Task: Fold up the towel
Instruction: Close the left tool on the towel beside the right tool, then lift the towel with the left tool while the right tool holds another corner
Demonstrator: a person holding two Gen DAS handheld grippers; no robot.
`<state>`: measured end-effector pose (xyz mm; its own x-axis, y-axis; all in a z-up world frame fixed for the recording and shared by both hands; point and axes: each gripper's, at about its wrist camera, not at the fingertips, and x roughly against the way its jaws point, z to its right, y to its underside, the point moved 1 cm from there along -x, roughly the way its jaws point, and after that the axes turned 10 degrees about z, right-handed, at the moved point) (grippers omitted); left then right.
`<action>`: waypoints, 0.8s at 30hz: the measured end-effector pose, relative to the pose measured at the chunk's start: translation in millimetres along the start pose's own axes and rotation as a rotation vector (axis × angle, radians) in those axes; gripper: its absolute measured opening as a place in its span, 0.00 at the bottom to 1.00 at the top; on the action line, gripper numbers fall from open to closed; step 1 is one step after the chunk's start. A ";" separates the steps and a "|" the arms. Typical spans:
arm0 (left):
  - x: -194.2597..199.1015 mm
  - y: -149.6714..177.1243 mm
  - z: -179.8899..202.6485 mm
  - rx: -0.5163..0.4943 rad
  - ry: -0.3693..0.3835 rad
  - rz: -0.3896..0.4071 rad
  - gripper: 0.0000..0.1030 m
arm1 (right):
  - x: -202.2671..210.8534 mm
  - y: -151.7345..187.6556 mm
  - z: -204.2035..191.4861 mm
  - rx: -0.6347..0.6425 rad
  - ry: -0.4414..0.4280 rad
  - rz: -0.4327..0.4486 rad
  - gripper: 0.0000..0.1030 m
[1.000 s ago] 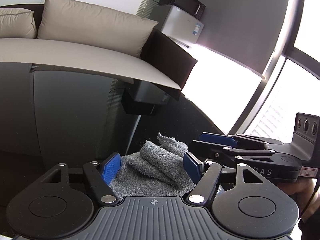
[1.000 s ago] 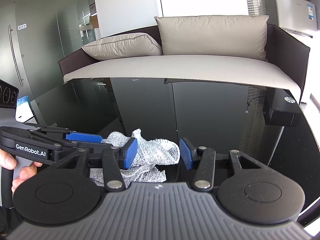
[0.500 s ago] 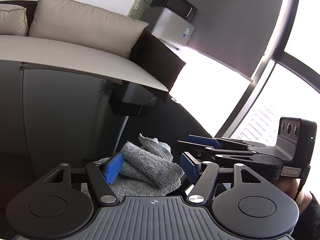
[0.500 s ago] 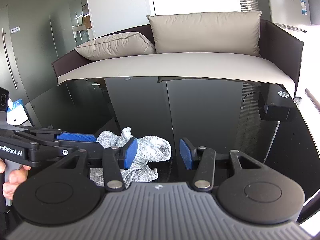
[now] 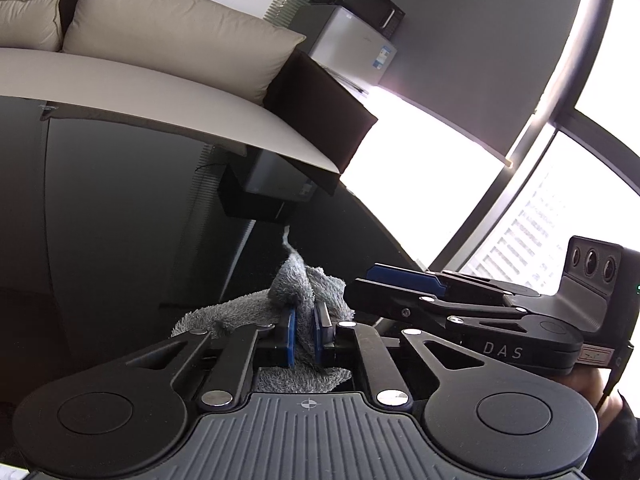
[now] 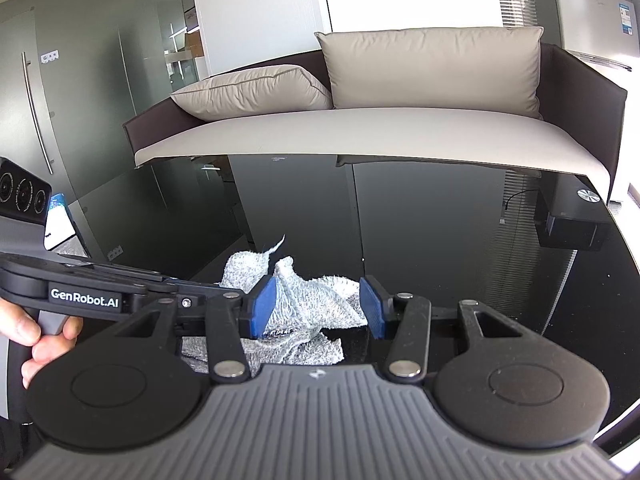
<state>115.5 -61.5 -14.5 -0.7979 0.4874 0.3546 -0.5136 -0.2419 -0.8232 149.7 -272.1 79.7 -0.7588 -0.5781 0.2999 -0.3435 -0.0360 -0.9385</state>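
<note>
A grey terry towel (image 5: pixel 288 284) lies crumpled on the black glossy table (image 5: pixel 120 240). My left gripper (image 5: pixel 305 332) is closing, and its blue pads press on a bunched fold that stands up above them. In the right wrist view the towel (image 6: pixel 304 292) looks pale, and part of it lies between the blue pads of my right gripper (image 6: pixel 318 308). That gripper is open and its pads do not squeeze the cloth. The right gripper (image 5: pixel 364 280) also reaches in from the right, just beside the pinched fold. Much of the towel is hidden under the gripper bodies.
A small black box (image 6: pixel 572 232) sits at the table's far right corner. Behind the table stands a sofa (image 6: pixel 360 132) with beige cushions, and a fridge (image 5: pixel 348 48) beyond it. A person's hand (image 6: pixel 40 332) holds the left gripper's handle. Bright windows are on the right.
The left gripper's jaws went from wide apart to shut on a fold of towel, bunching it upward. The right gripper kept its opening and stayed in place.
</note>
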 end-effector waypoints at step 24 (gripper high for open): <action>21.5 -16.5 -13.5 0.001 -0.045 0.082 0.06 | 0.5 -17.6 1.4 -0.078 0.043 0.122 0.05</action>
<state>111.0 -35.7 0.7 -0.8505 0.4277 0.3061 -0.4466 -0.2800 -0.8498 156.1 -273.0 96.2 -0.8200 -0.5388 0.1931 -0.2881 0.0971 -0.9527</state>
